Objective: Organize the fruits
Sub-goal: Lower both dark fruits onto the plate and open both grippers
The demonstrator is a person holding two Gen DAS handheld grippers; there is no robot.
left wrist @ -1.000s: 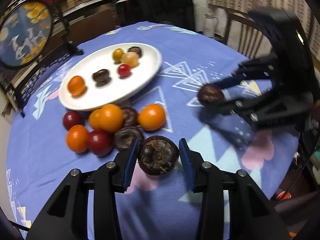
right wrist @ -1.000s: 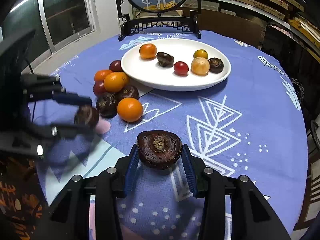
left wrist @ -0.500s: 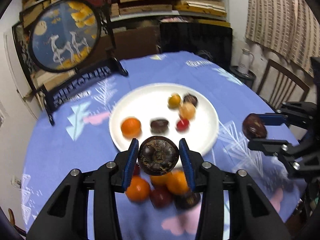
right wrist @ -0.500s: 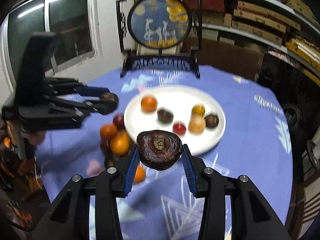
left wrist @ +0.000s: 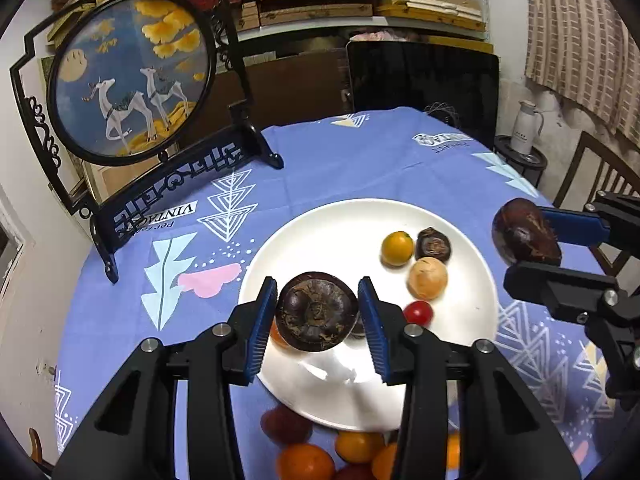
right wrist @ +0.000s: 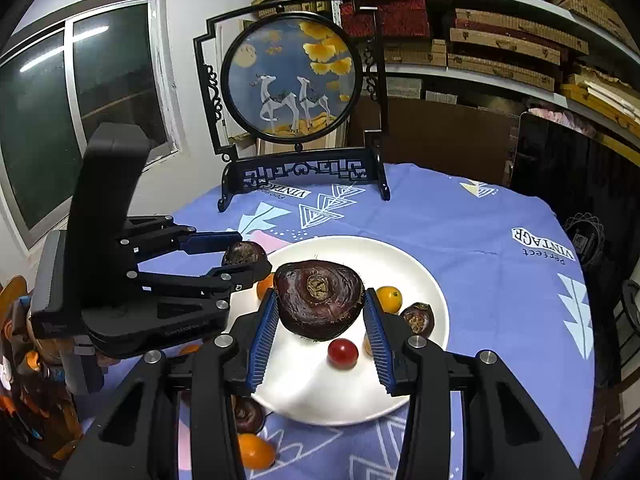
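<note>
My left gripper (left wrist: 318, 312) is shut on a dark mangosteen (left wrist: 316, 310) and holds it above the left part of the white plate (left wrist: 320, 236). My right gripper (right wrist: 319, 308) is shut on a second dark mangosteen (right wrist: 318, 298) above the plate (right wrist: 404, 256). On the plate lie a yellow fruit (left wrist: 397, 243), a dark fruit (left wrist: 433, 245), a pale orange fruit (left wrist: 427, 278) and a red one (left wrist: 418, 313). Each gripper shows in the other's view: the right one (left wrist: 526, 236), the left one (right wrist: 244, 254).
Loose oranges (left wrist: 306, 462) and dark red fruits (left wrist: 286, 424) lie on the blue cloth in front of the plate. A framed round deer picture (left wrist: 132, 76) stands at the back left. A dark chair (left wrist: 424, 84) and a white jug (left wrist: 527, 127) are beyond the table.
Both grippers lifted their mangosteens off the cloth and carried them forward and up, so they now hang over the plate. The fruit pile has dropped to the bottom of the view.
</note>
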